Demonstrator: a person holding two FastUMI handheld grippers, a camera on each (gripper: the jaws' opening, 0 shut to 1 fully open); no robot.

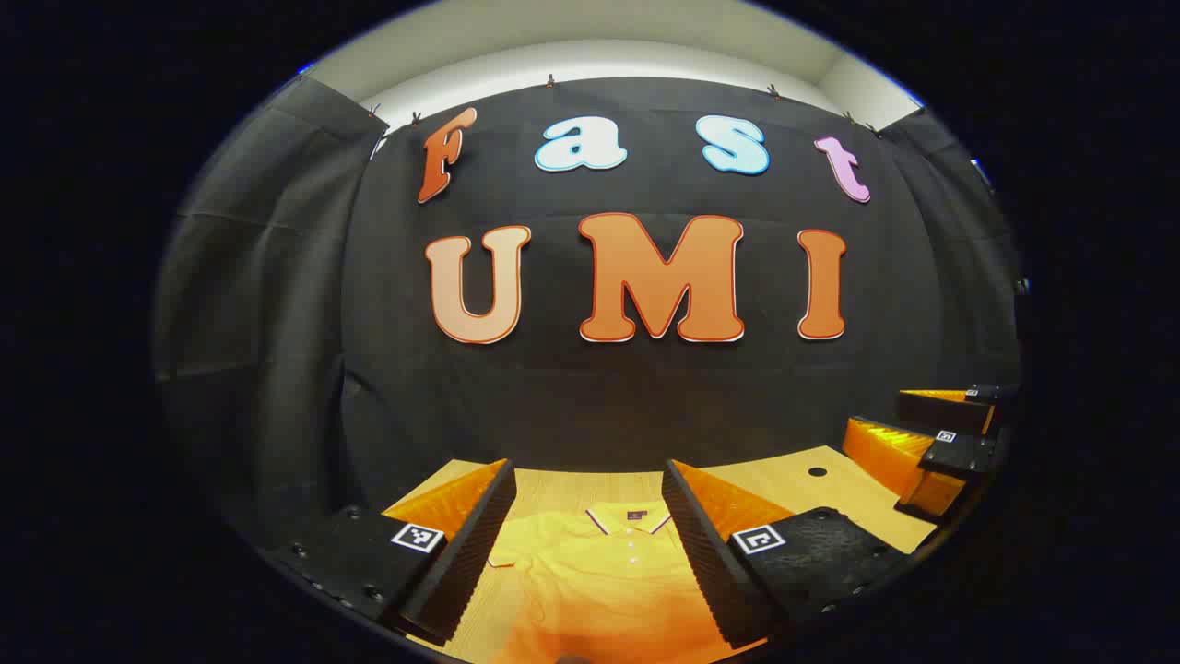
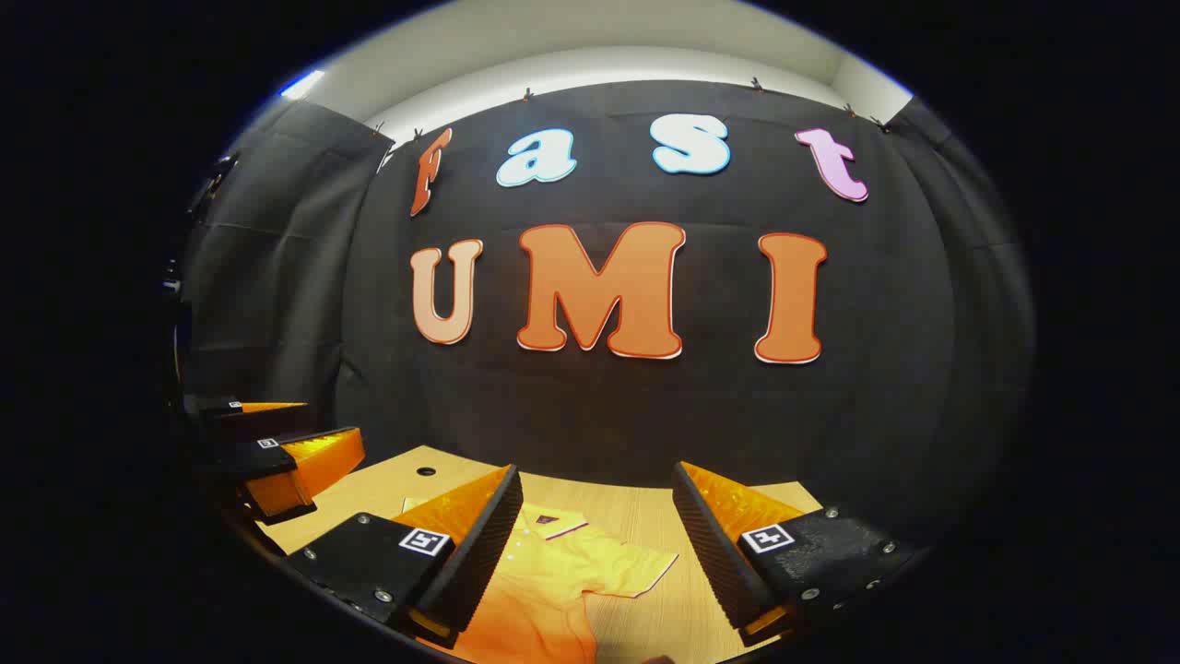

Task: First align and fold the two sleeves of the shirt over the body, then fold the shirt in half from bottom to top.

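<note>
Both grippers hang above the table with their fingers spread wide and nothing between them. Left gripper [image 1: 588,544], seen in its own view, looks down over the collar and button line of the yellow shirt [image 1: 599,581], which lies flat and face up on the wooden table [image 1: 811,489], collar toward the booth's back wall. Right gripper [image 2: 597,544], seen in its own view, looks over the shirt [image 2: 553,590] from the other side, where 1 short sleeve [image 2: 631,567] with a dark-edged cuff lies spread out to the side of the body, apart from it and not folded. Each gripper can also be seen farther off in the other's view: the right one [image 1: 931,443] at the right edge of the left gripper view, the left one [image 2: 277,443] at the left edge of the right gripper view, both raised above the tabletop with fingers apart. A small round hole [image 1: 817,471] marks the table beyond the shirt.

Judged from the layout, no fold has begun. The wide opening suits a descent onto cloth, and the 2 grippers stand on opposite sides of the shirt, probably so that each can take the sleeve nearest it. The other sleeve is partly hidden behind the left gripper's finger, so its lie cannot be told.
</note>
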